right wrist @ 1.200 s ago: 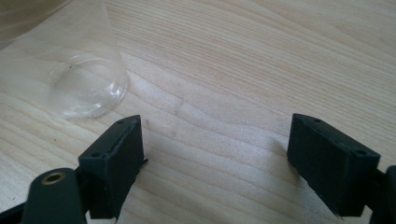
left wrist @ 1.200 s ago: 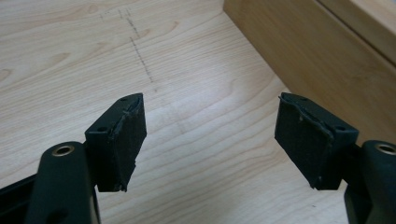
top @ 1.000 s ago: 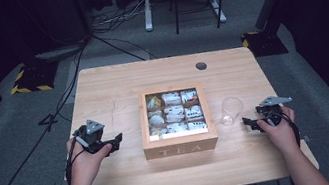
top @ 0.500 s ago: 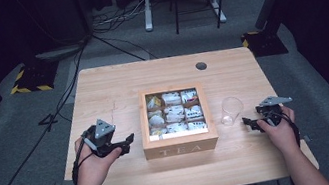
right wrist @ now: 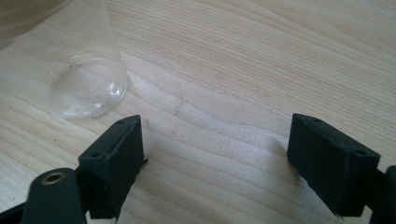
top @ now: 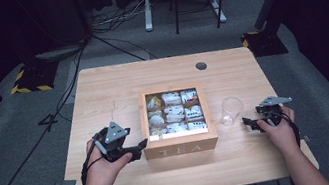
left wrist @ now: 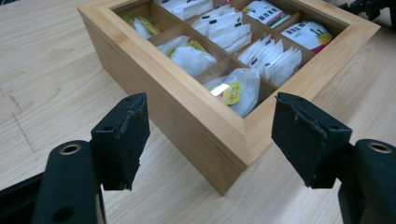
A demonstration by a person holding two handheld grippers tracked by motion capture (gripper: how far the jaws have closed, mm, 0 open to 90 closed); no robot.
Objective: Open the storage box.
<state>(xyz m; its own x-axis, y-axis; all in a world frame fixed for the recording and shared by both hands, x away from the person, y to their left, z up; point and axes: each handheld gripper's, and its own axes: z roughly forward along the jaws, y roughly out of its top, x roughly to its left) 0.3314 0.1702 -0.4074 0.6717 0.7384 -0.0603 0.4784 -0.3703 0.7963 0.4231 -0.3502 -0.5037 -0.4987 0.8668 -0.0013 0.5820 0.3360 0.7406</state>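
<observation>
You are bringing your left tool (top: 137,150) up to the near left corner of the wooden tea box (top: 181,146), which is sitting mid-tabletop (top: 101,93) with its compartments full of tea bags (left wrist: 236,88). The tool's jaws, having just been narrowing, are standing apart around that corner, clamping nothing. Your right tool (top: 253,124) is resting, jaws apart and empty, just beside the clear plastic cup (top: 231,110). Closing now risks nipping the box's rim, likely dragging the box, while a careless right hand is liable to topple the light cup.
</observation>
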